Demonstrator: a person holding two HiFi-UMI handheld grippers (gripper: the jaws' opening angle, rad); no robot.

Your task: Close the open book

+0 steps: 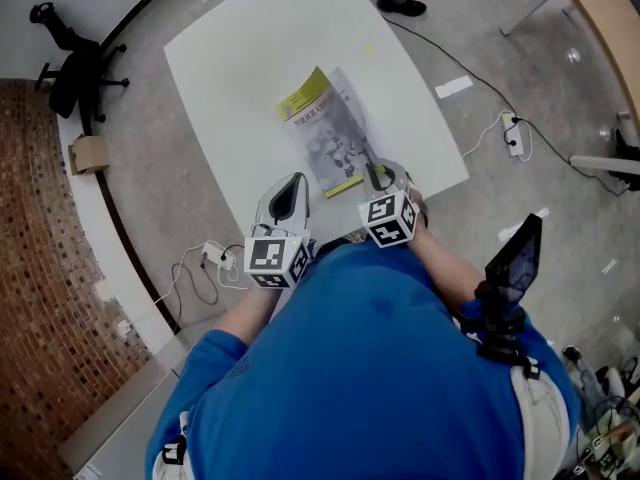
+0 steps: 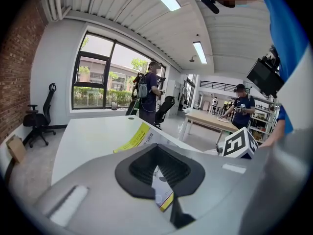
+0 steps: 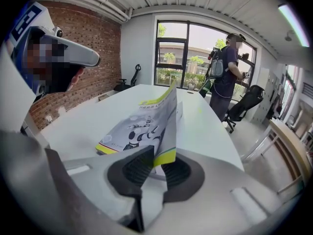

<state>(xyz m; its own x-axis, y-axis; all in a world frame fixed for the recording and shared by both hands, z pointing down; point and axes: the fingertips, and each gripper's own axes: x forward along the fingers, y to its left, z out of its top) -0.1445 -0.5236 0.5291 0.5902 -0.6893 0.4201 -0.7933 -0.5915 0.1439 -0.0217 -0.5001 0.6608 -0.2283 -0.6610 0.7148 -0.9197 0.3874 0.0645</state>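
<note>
While the book (image 1: 330, 133) is lying near the desk (image 1: 250, 48) edge, the right hand-held gripper (image 3: 155, 166) is straddling its raised cover (image 3: 164, 116), slightly parted; the left hand-held gripper (image 2: 159, 177) is hovering empty, narrowly parted.

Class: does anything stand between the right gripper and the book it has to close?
Nothing visible does: the book lies on the white table, with its cover's edge between the jaws of the right gripper.
</note>
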